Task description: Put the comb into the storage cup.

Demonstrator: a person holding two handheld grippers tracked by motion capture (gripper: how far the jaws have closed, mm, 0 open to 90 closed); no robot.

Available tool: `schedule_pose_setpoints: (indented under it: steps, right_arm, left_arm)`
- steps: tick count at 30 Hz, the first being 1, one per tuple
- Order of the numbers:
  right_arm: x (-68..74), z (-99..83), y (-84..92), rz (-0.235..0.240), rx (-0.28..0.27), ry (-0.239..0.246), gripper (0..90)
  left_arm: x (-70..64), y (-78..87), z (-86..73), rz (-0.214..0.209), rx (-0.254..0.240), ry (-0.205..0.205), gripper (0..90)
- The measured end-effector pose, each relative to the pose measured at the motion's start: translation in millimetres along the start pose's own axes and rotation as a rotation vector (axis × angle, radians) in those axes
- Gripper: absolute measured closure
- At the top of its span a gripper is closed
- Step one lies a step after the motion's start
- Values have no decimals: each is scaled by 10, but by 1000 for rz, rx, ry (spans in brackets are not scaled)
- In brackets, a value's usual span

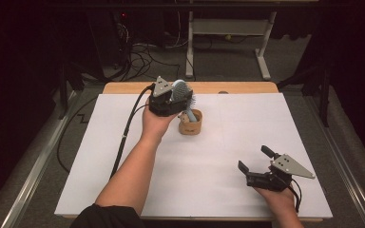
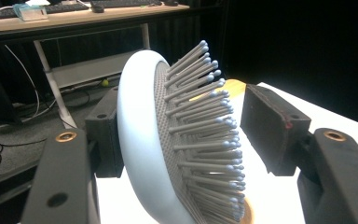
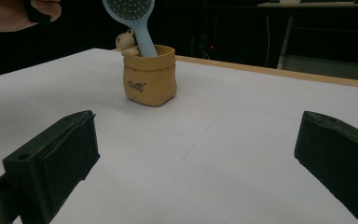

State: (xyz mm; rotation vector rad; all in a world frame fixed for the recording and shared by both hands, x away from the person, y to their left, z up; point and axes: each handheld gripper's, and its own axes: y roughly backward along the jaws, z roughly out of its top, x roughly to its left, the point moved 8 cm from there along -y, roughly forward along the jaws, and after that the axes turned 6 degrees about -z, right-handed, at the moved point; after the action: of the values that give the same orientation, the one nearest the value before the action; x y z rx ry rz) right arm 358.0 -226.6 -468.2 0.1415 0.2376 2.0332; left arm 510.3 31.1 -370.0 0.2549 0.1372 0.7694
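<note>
Hairbrush [image 2: 168,154]: pale blue, oval head, grey cushion with ball-tipped bristles, standing handle-down and tilted in a small tan pouch [image 3: 150,77] on the white counter [image 1: 209,156]. Its head lies between the jaws of the left hand-held gripper [image 1: 173,97], which stand apart, a gap showing at the bristle side. Right hand-held gripper [image 1: 256,164] is wide open, holding nothing. The handle's lower end is hidden inside the pouch.

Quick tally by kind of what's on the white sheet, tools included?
Hairbrush: 1, light blue, handle down in the pouch
Tan pouch: 1
Small beige figure in the pouch: 1, too small to identify
Tools: 2, left tool around the brush head, right tool open near the sheet's front
Total: 5
</note>
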Motion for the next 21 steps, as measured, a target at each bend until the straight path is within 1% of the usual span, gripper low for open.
schedule_pose_setpoints:
  steps: [5,9,14,16,18,21]
  right_arm:
    - [-1,-4,-4,0,2,1,1]
    - [2,-6,-8,0,3,1,1]
    - [2,2,-2,-2,-1,2,1]
    - [5,6,3,-2,-2,1,1]
    - [2,10,8,-4,-5,3,1]
    - [-6,8,11,-6,-5,1,1]
  left_arm:
    - [40,12,-17,8,9,3,335]
    - [61,25,-30,1,14,3,332]
    - [80,30,-46,3,18,7,305]
    - [93,30,-52,-5,19,13,298]
    - [100,30,-56,-19,13,28,293]
    - [106,36,-61,-22,9,27,280]
